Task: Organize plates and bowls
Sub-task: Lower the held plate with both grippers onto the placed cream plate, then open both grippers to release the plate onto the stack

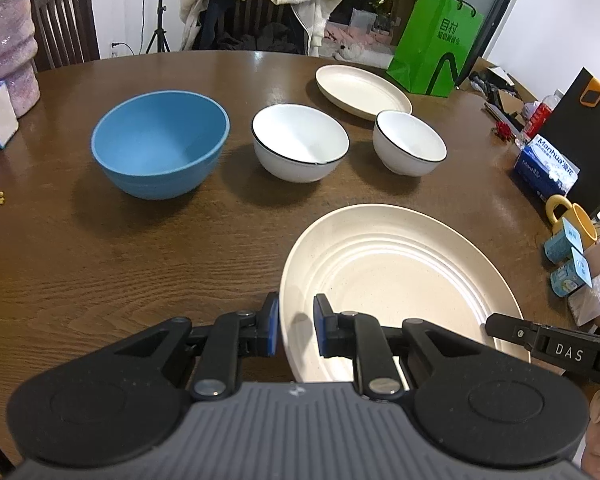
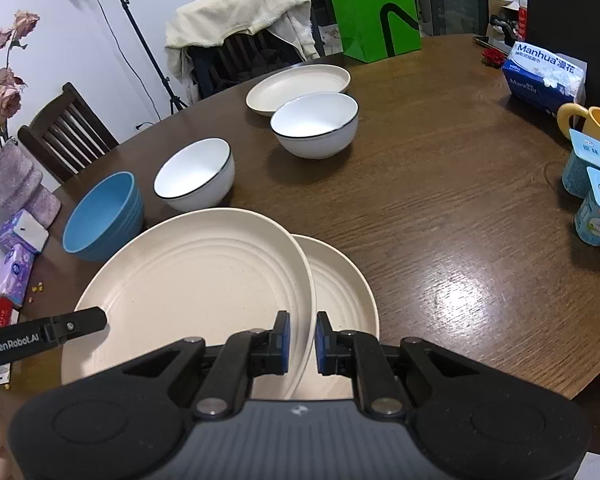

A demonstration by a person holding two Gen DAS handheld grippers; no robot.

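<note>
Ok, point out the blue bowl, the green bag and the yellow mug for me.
blue bowl (image 1: 160, 144): left wrist view, on its inner wall.
green bag (image 2: 370, 8): right wrist view, on its front face.
yellow mug (image 1: 580, 220): left wrist view, on its side above the cartons.

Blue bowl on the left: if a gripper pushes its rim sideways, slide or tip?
The blue bowl looks deep with a narrow base, so a high push may tip it. The table is glossy wood; a low push probably slides it. Matte, thick walls suggest rigid, likely light plastic.

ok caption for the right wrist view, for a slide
Right tongs and left tongs hold a cream plate over a second plate, three bowls behind.
</note>
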